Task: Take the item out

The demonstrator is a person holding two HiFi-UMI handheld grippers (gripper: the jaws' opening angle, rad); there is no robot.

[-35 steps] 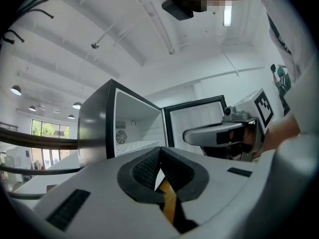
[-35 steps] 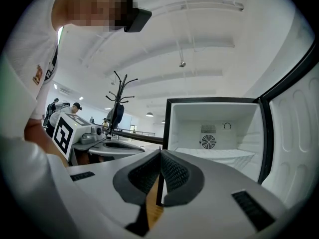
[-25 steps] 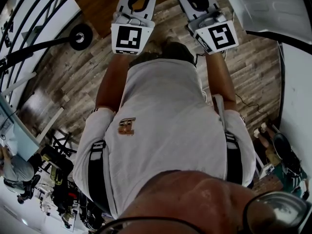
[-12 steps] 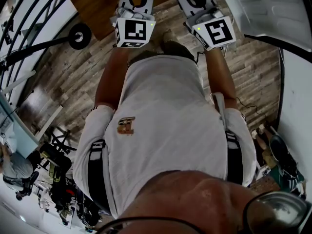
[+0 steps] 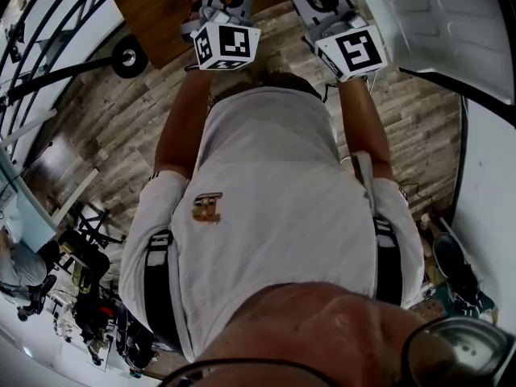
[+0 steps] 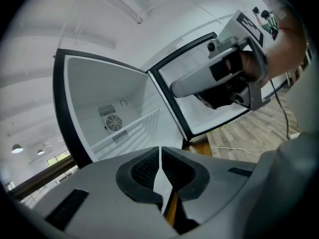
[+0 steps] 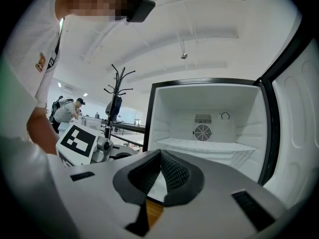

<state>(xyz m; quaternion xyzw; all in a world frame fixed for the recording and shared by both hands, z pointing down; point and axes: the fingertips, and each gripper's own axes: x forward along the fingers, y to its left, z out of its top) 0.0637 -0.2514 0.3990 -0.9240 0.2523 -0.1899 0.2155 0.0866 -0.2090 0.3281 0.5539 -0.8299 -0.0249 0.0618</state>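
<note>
A small white fridge (image 7: 209, 118) stands open in front of me, its door (image 5: 435, 14) swung out to the right. Inside I see a bare white shelf (image 7: 209, 146) and a round fan vent (image 7: 203, 132); no item shows in the part in view. My left gripper (image 6: 160, 166) is shut, its pads touching with nothing between them. My right gripper (image 7: 160, 171) is shut and empty too. In the head view both are held out side by side toward the fridge, left gripper (image 5: 228, 22) and right gripper (image 5: 339, 22), with their fingertips beyond the top edge.
A brown wooden surface (image 5: 153, 6) lies below the grippers at the fridge's front. A black coat stand (image 7: 119, 91) and a person (image 7: 65, 111) are off to the left. A cable (image 6: 239, 151) runs over the plank floor. Bags (image 5: 89, 297) are piled behind me.
Both grippers have moved a little forward toward the fridge, and the left one's marker cube has turned slightly. The jaws of both stay shut.
</note>
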